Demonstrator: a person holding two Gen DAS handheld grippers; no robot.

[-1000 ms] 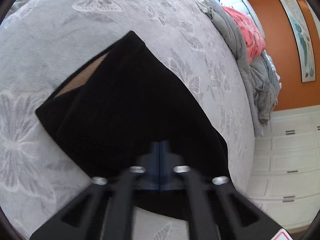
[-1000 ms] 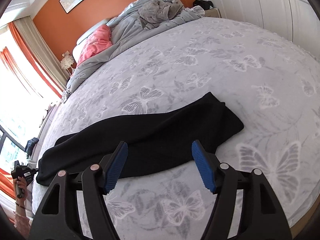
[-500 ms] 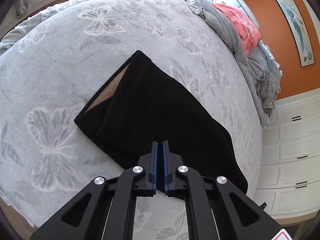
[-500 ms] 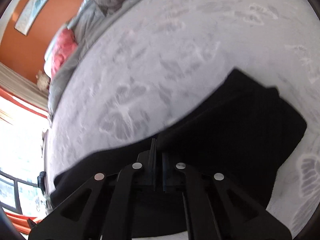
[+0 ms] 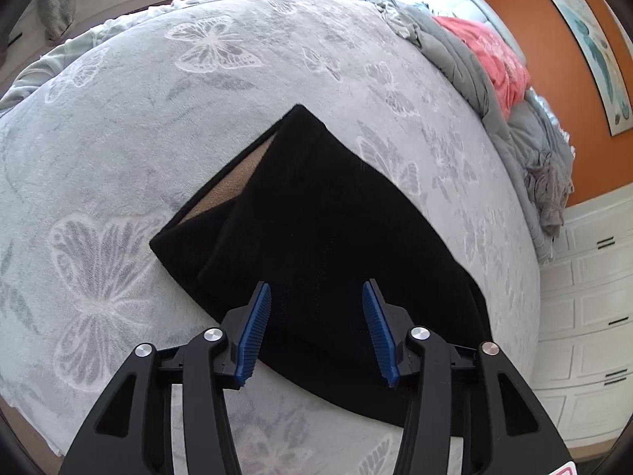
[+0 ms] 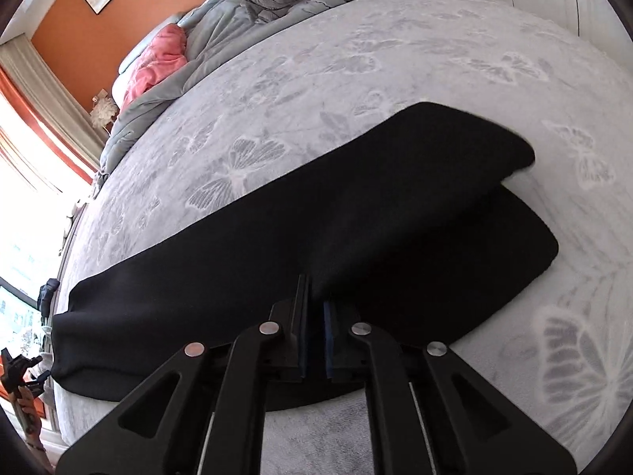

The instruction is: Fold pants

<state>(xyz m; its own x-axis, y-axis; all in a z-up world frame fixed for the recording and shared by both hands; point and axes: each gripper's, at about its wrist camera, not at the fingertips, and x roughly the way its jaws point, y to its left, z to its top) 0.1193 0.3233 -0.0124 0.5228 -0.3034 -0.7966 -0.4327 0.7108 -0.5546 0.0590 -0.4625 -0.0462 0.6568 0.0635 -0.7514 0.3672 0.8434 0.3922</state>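
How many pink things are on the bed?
1. A pink blanket lies bunched among the grey bedding at the far end of the bed. More could be hidden under the bedding.

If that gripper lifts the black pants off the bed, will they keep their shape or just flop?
Probably flop: the pants already sag where the right gripper pinches them. They look soft and fuzzy, so likely not slippery. The left gripper is open, so that end would likely trail.

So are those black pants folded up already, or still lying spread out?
Partly folded. The pants lie doubled lengthwise on the bed, one layer over another, still a long strip, not a compact bundle.
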